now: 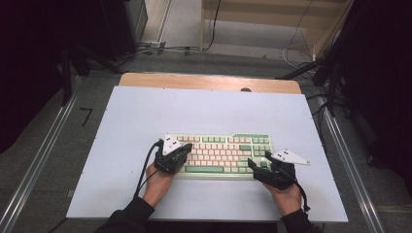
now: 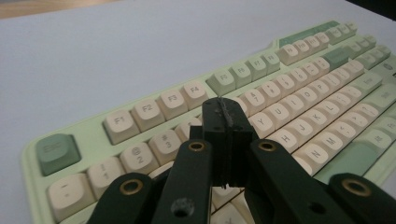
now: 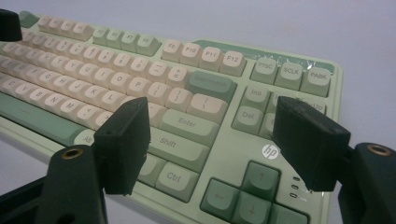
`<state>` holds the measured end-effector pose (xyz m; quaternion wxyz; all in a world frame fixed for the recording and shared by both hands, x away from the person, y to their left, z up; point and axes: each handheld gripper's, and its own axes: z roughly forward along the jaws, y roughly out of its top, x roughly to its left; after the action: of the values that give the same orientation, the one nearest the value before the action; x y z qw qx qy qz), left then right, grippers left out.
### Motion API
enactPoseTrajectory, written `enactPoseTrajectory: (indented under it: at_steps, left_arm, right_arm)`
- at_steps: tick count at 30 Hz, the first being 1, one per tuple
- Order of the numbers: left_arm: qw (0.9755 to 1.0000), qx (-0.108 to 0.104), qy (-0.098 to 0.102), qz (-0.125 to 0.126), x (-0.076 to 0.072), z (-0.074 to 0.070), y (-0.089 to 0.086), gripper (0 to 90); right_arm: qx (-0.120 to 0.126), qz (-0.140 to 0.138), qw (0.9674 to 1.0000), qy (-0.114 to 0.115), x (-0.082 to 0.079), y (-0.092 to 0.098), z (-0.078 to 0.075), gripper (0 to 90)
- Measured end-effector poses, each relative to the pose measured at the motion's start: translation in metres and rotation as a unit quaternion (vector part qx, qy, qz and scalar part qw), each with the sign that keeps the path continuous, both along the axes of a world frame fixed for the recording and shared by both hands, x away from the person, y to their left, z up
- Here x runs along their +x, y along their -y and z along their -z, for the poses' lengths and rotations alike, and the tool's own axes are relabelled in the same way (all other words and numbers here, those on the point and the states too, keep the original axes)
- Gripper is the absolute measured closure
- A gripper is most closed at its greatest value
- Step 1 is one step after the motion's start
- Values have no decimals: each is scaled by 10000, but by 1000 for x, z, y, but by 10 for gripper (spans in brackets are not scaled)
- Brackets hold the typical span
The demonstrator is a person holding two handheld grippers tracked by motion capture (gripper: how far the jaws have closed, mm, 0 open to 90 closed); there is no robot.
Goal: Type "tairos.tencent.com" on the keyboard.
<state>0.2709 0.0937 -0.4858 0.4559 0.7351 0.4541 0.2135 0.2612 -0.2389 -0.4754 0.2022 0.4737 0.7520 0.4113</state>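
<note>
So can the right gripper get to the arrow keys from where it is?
Probably yes. The right gripper, jaws open, hovers just above the arrow keys at the keyboard's right end, with nothing between them.
</note>
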Motion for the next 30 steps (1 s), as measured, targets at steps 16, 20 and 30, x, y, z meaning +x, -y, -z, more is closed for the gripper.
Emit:
enactPoseTrajectory:
  at_steps: [16,20,30]
  left_arm:
    - [9986,346,-289,267,15,5,31,900]
    - [9982,391,-360,269,16,6,34,900]
    - [9977,488,-382,265,16,6,35,900]
  right_arm:
    - [60,221,9997,-53,-7,13,1,256]
    - [55,261,9996,-63,-9,15,0,256]
    - [68,270,9996,-53,-10,17,0,256]
